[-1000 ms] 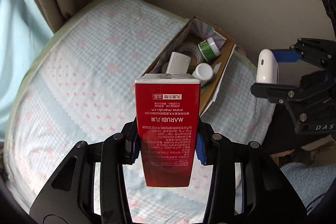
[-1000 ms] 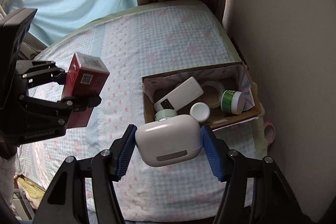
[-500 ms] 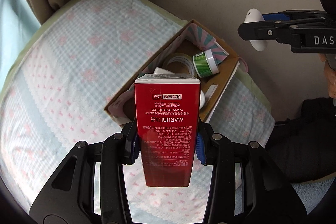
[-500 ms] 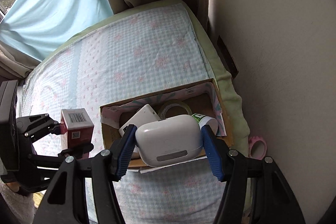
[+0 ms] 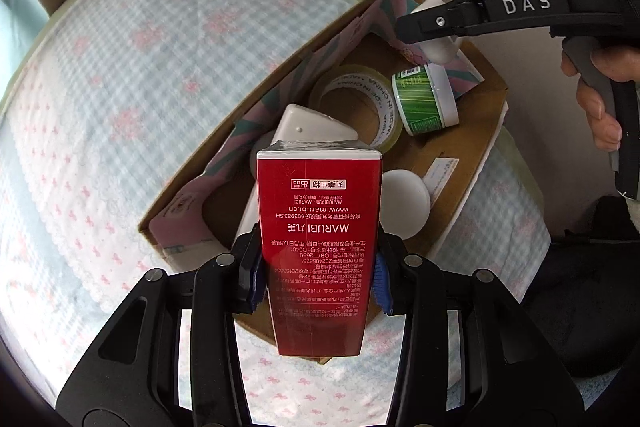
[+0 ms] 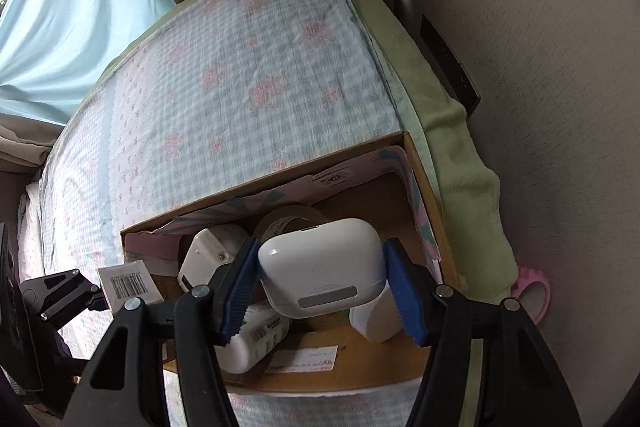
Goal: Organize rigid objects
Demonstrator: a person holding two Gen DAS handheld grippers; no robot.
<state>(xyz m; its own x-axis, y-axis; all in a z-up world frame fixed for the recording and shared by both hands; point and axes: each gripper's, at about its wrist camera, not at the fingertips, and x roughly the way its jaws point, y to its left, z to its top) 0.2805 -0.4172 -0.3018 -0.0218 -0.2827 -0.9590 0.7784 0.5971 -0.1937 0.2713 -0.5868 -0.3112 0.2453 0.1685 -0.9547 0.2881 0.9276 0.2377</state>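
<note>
Red carton and white earbud case, each held over the cardboard box on the bed.
Left claw clamps the light, stiff, dentable carton by its flat sides; right claw pinches the smooth, likely slippery case. Tape roll, green jar and white lid crowd the box floor.

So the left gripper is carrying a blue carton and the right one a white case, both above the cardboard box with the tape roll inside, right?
Not quite: the carton in the left gripper is red, not blue, as the left wrist view shows. The rest holds: the right gripper clamps a white case above the cardboard box, where the tape roll lies.
</note>
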